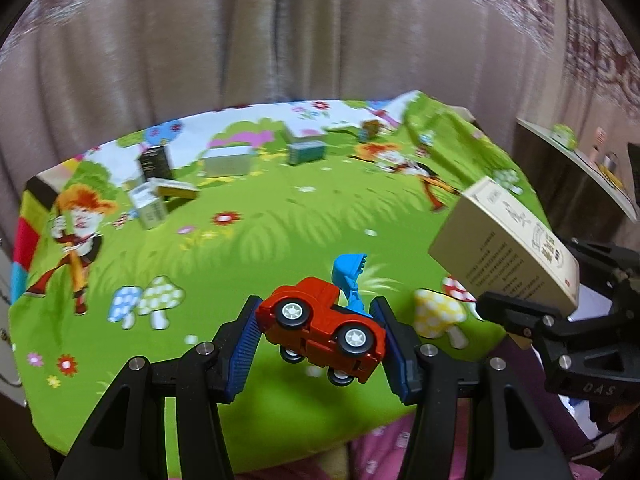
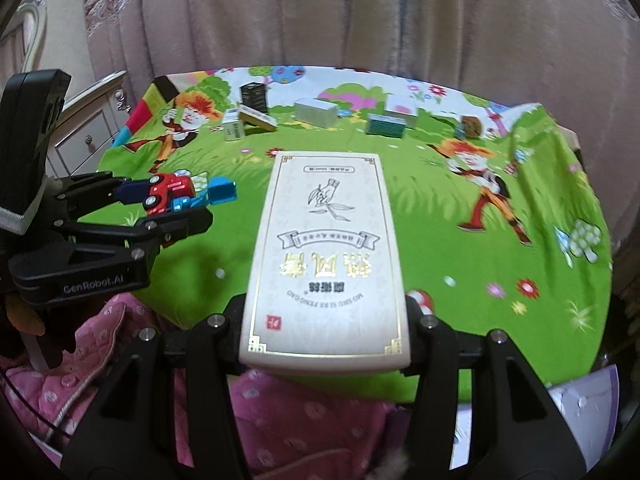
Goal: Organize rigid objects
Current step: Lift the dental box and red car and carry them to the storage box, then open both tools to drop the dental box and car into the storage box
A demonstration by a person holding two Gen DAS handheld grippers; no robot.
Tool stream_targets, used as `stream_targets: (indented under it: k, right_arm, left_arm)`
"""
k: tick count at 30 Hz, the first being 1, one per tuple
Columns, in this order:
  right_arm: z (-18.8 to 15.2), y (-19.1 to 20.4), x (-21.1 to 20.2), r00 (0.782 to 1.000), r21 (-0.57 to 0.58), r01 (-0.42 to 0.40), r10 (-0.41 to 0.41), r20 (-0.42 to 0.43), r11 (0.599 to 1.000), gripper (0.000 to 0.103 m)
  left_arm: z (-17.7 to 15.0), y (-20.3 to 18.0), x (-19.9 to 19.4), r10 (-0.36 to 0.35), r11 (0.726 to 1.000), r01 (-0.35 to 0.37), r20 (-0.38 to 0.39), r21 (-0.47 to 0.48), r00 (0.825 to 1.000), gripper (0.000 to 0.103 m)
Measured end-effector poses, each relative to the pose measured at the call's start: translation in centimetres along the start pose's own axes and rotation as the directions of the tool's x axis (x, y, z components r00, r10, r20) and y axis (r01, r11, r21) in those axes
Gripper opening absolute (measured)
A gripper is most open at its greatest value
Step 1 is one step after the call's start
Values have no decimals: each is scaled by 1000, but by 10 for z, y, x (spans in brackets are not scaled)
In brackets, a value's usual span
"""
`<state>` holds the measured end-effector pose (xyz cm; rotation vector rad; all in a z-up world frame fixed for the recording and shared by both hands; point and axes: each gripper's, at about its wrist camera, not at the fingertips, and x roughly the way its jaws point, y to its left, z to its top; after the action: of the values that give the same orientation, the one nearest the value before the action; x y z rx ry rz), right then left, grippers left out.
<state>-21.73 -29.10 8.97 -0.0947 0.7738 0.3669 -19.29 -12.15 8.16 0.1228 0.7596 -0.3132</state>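
left gripper (image 1: 318, 342): clamped on the red toy truck (image 1: 320, 330), pads pressing both sides, so it's up off the green cloth (image 1: 248, 240) near the front edge. Blue scoop (image 1: 349, 268) sticks out ahead of the jaws.

right gripper (image 2: 325, 334): squeezing the near end of the white box (image 2: 326, 256), which is also off the cloth. Its long axis runs straight out from the jaws toward the far side.

where stuff goes: my guess is the row of small boxes (image 2: 316, 111) along the back edge. It's ahead of both grippers, well apart from them.

who's closer: pretty even; the silver box (image 1: 228, 161) looks about dead ahead of the right one.

blur: far boxes are smeary, can't tell which gaps are free.

watch out: the two grippers sit just beside each other.
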Motion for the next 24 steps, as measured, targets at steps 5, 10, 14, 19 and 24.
stream_targets:
  k: [5, 10, 14, 19, 24]
  right_arm:
    - [-17, -24, -16, 999, 50, 38, -37, -5, 998, 55]
    - [-38, -50, -34, 996, 107, 91, -90, -17, 990, 55]
    - [-61, -76, -54, 988, 166, 151, -147, -35, 975, 55]
    - [-95, -111, -74, 973, 253, 231, -217, -83, 940, 55]
    - [-134, -146, -86, 939, 300, 337, -294, -180, 892, 55]
  left_arm:
    - [-2, -33, 3, -73, 996, 75, -34, 56, 997, 55]
    - [3, -74, 7, -145, 979, 154, -71, 136, 987, 55]
    - [7, -107, 8, -215, 955, 231, -104, 187, 971, 55]
    - [8, -155, 14, -305, 910, 340, -172, 237, 937, 55]
    - [-3, -212, 23, -336, 843, 409, -252, 350, 908, 55]
